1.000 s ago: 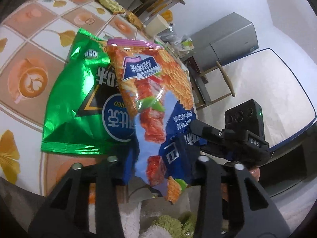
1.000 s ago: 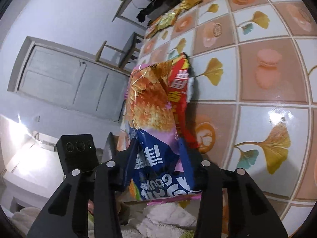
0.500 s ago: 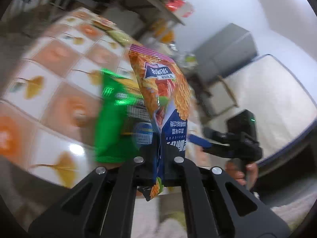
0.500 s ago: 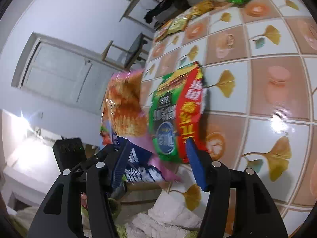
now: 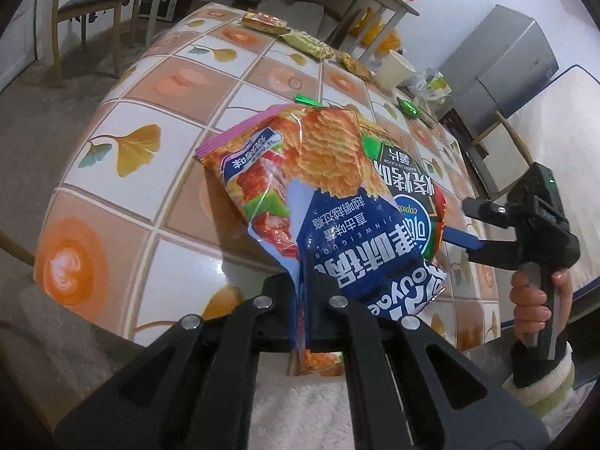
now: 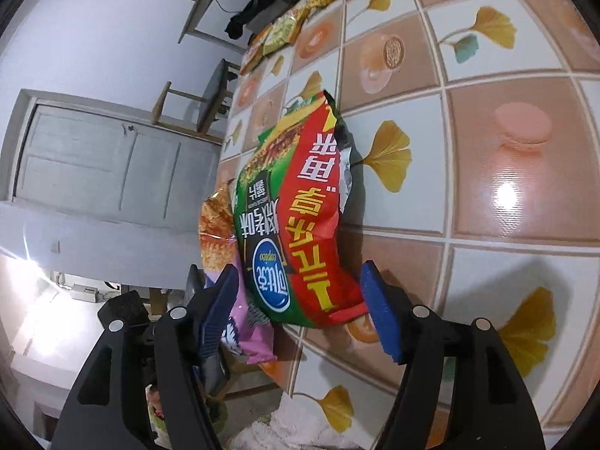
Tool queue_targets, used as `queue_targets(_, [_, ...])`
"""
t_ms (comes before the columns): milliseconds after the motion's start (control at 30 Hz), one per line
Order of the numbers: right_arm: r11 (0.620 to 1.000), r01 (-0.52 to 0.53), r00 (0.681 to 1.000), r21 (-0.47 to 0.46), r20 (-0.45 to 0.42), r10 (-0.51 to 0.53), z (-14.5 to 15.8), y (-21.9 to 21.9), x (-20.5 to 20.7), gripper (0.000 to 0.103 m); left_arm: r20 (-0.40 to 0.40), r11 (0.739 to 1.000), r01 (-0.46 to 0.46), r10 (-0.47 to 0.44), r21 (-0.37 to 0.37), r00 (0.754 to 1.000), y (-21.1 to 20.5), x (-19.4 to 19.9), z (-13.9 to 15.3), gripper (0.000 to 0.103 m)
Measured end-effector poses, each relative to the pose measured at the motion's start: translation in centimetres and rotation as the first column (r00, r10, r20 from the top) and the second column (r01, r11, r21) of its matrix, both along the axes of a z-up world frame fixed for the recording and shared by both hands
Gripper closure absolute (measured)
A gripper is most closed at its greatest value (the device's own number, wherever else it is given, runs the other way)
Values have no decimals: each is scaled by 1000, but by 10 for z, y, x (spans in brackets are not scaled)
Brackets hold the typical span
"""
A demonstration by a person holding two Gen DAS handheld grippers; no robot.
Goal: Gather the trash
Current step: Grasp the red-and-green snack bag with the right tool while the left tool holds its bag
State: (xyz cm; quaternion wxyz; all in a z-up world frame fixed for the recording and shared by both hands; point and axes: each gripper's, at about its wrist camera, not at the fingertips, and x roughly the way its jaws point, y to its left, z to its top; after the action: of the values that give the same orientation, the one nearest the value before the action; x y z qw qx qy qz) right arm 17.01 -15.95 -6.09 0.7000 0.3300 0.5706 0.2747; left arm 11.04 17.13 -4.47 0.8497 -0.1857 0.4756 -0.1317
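Two chip bags at the near edge of the tiled table (image 5: pixel 180 202), one gripper clenched, one letting go.

The left gripper (image 5: pixel 303 302) pinches the orange-and-blue chip bag (image 5: pixel 330 202) flat between its fingers. Behind that bag lies the green-and-red chip bag (image 6: pixel 296 232), between the right gripper (image 6: pixel 300 300) pads, whose jaws are opening without pressing it. The orange-and-blue bag's lower end is cut off behind the left fingers.

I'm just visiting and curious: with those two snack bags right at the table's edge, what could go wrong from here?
The left claw pinches only the lower edge of the orange and blue chip bag, so the slick foil could slip out. The right claw is opening around the green and red chip bag without pressing it yet; closing might also catch the other bag beside it. That bag lies at the table edge and a nudge could push it off.
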Motion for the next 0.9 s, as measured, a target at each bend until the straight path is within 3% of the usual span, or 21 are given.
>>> queue_targets(233, [997, -29, 999, 73, -37, 32, -22, 17, 7, 38, 1, 1000, 5, -5, 11, 1000, -4, -1, 1, 102])
queue_targets(367, [997, -35, 999, 66, -24, 36, -22, 24, 9, 40, 0, 1000, 5, -5, 9, 1000, -4, -1, 0, 102])
queue_targets(533, [998, -40, 998, 56, -37, 42, -25, 28, 5, 63, 0, 1000, 3, -3, 8, 1000, -5, 0, 0, 102])
queue_targets(900, [999, 4, 999, 46, 44, -6, -8, 10, -5, 81, 28, 999, 15, -14, -32, 1000, -9, -2, 9, 102])
